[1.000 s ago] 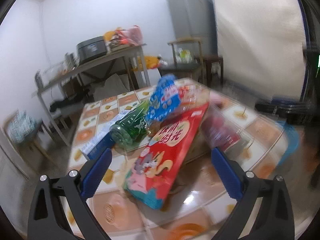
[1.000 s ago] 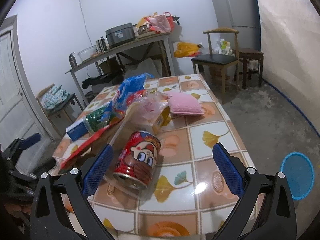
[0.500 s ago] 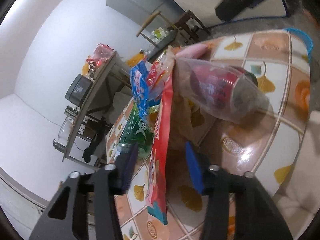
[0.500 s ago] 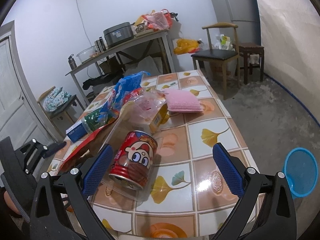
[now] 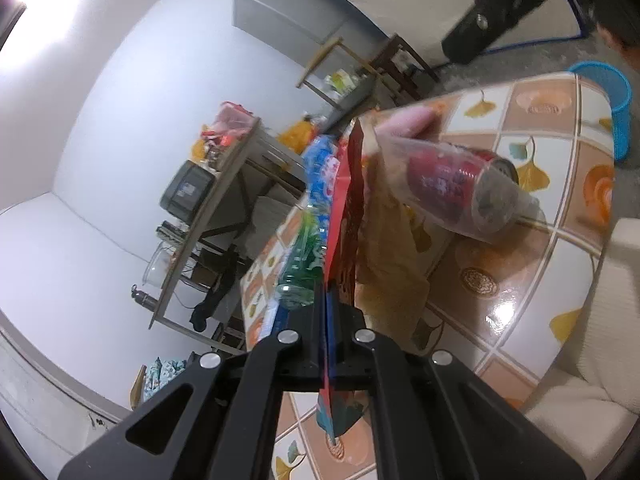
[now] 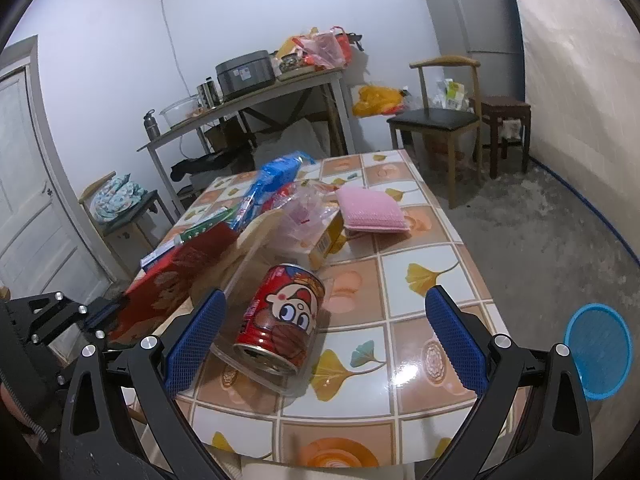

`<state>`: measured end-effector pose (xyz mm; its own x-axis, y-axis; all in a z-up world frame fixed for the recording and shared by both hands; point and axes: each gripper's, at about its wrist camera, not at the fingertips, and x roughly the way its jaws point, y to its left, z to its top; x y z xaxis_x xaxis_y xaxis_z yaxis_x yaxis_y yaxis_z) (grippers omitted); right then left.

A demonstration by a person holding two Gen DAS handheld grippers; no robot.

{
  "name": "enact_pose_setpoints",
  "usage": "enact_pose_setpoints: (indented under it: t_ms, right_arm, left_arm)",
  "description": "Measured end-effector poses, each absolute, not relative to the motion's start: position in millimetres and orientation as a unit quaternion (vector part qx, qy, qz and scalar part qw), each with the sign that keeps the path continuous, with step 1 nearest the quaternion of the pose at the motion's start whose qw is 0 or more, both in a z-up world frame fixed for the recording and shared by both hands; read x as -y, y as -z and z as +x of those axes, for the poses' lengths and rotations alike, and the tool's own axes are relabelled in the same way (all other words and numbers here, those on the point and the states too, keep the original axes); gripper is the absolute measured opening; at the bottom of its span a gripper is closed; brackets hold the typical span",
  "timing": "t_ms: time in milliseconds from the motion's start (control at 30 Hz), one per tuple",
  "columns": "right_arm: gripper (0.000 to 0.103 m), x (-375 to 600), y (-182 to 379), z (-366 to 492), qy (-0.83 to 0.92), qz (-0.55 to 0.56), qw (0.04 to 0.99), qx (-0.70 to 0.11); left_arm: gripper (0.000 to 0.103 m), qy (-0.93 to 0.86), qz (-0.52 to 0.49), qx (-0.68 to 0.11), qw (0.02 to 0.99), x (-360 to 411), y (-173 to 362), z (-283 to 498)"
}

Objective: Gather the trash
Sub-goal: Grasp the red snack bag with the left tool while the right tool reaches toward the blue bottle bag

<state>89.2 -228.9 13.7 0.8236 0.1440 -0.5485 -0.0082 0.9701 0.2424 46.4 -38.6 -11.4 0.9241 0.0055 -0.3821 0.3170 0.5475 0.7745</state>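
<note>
Trash is piled on the tiled table (image 6: 420,280). My left gripper (image 5: 326,304), rolled onto its side, is shut on the near edge of a red snack bag (image 5: 346,208), which stands on edge. In the right wrist view the same gripper (image 6: 100,314) pinches that red snack bag (image 6: 172,280) at the table's left edge. A red cartoon can (image 6: 280,316) lies in a clear plastic bag just ahead of my right gripper (image 6: 324,300), which is open and touches nothing. A green bottle (image 5: 304,264) and a blue wrapper (image 6: 276,176) lie behind the red bag.
A pink sponge (image 6: 370,210) and a yellow box (image 6: 328,240) lie farther back on the table. A blue bin (image 6: 598,346) stands on the floor to the right. Beyond are a wooden chair (image 6: 436,120), a cluttered side table (image 6: 256,96) and a fridge (image 6: 472,12).
The left gripper rolled onto its side and went from wide open to shut on the red snack bag's edge, tipping the bag up. The right gripper stayed put and open.
</note>
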Motion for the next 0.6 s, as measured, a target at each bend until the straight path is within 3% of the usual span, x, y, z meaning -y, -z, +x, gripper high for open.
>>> enact_pose_setpoints:
  t_ms: [267,467,600]
  right_arm:
    - [0.096,219.1,-28.3,97.3,-0.068,0.105,0.95,-0.287]
    - [0.095,218.0,-57.3,139.9,-0.137,0.152,0.935,-0.29]
    - [0.089,219.0,-68.4,193.8,-0.177,0.217,0.9,-0.334]
  left_arm:
    - [0.0,0.067,0.363,-0.17,0.914,3.9,-36.6,30.9]
    - [0.0,0.123,0.161,-0.217,0.955,-58.7,-79.0,33.9]
    - [0.0,0.133,0.061,-0.22,0.965,-97.5,-87.2,35.3]
